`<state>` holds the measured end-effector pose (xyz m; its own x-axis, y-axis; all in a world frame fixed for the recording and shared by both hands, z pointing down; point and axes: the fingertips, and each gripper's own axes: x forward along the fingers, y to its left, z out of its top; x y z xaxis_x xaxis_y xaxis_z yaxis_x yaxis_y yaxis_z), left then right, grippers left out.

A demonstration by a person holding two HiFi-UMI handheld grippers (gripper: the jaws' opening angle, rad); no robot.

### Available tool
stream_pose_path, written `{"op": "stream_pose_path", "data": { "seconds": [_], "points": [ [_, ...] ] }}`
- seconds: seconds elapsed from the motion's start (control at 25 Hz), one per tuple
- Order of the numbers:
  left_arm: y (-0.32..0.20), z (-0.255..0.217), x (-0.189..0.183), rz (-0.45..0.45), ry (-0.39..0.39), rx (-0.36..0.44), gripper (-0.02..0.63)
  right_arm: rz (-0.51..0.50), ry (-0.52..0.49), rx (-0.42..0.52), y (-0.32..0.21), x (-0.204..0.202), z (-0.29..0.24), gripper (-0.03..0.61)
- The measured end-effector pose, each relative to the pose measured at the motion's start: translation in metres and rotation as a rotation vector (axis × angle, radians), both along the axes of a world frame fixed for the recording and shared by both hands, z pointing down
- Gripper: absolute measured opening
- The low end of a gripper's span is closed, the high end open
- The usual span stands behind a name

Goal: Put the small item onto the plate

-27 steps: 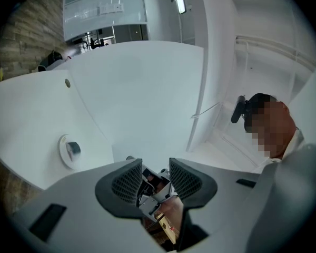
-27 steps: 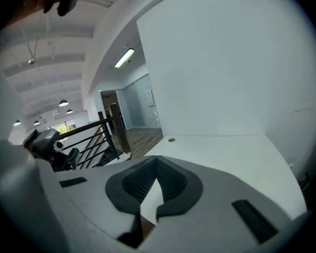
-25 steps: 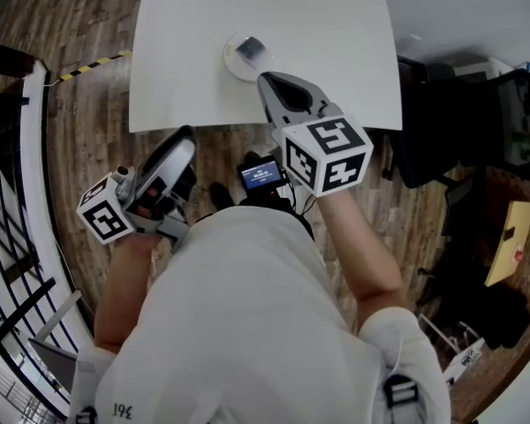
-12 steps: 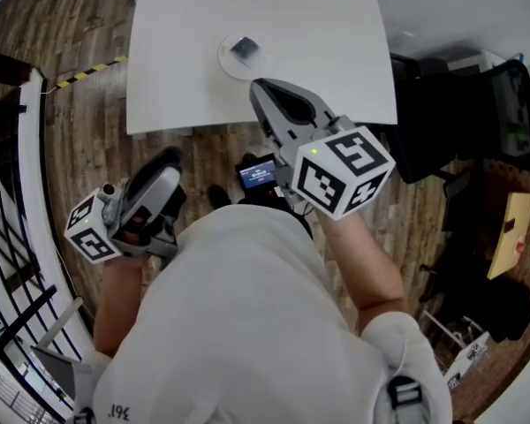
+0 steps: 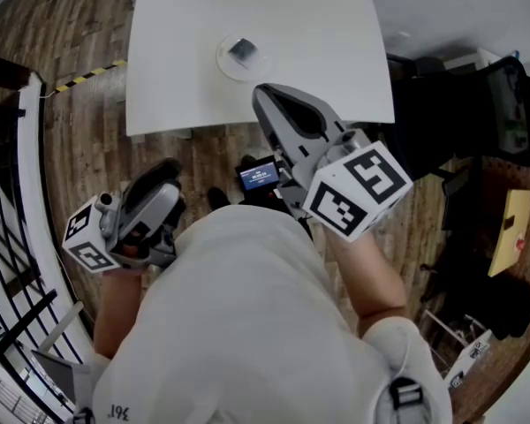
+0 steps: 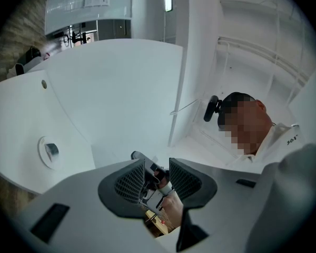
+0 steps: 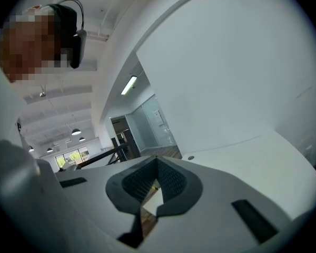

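Item place: the small grey blocky item (image 5: 242,49) lies in the middle of the small round white plate (image 5: 223,63). The plate stands on the white tabletop (image 5: 327,34), near the edge closest to you.
Task reading: with the item resting on the plate, the placing looks done to me.
Right gripper: your right gripper (image 5: 261,92) has its jaws pressed together with nothing between them, as its own view (image 7: 156,165) confirms.
Direction from right gripper: the plate lies just ahead of its tips and a little to your left, with bare tabletop between them. The tips hang over the near edge of the tabletop and are not touching the plate.
Left gripper: your left gripper (image 5: 166,170) is low at your left side over the wooden floor (image 5: 79,140), well apart from the plate. Its jaws (image 6: 157,166) stand narrowly apart and hold nothing; only a hand (image 6: 172,210) shows behind the gap.
Nearer hand: the right one, clearly.
Long axis: the item is too small here to tell one.
Coming move: if you must touch the item again, go in with the right gripper, forward and slightly left.
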<state>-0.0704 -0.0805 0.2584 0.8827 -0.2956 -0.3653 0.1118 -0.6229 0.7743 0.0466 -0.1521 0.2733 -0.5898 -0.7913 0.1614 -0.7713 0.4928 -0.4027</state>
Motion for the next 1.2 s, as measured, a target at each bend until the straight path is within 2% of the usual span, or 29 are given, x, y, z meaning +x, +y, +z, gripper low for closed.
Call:
{"op": "stream_pose_path", "data": {
  "seconds": [0.2,1.2],
  "points": [
    [0.006,-0.003,0.002,0.021,0.004,0.015,0.147,-0.014,-0.077,0.037,0.008,-0.004,-0.030,0.002],
    [0.008,0.003,0.020,0.099,-0.011,-0.011,0.146,0.023,-0.078,0.056,0.006,0.009,-0.032,0.002]
  ]
}}
